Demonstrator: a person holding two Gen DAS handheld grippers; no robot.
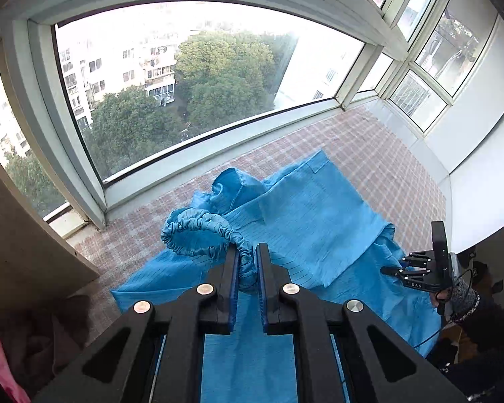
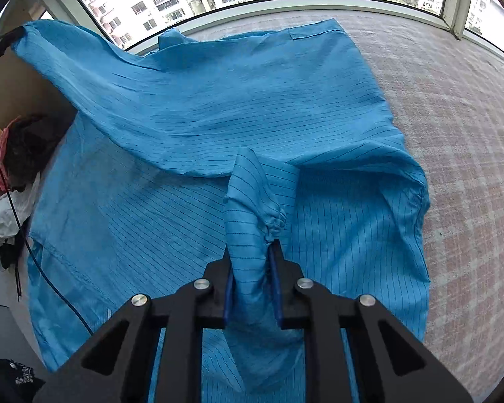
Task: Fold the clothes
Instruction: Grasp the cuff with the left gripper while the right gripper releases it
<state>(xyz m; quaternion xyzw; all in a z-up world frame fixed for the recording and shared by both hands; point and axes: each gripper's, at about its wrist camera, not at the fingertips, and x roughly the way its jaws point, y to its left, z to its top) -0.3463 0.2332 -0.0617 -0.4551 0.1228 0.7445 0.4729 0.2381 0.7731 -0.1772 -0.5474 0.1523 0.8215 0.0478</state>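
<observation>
A blue striped garment [image 2: 218,110] is spread over a pink checked cloth [image 2: 453,134] by the big window [image 1: 184,84], filling most of the right wrist view. One elastic cuff [image 1: 201,235] is pinched between the nearly closed jaws of the left gripper [image 1: 247,262], low in the middle of its frame, with the cuff ring looped out to the left. The other sleeve end [image 2: 252,208] is clamped in the right gripper [image 2: 252,262], jaws narrowed on bunched fabric. A pile of other clothes [image 2: 10,184] is seen at the left edge.
</observation>
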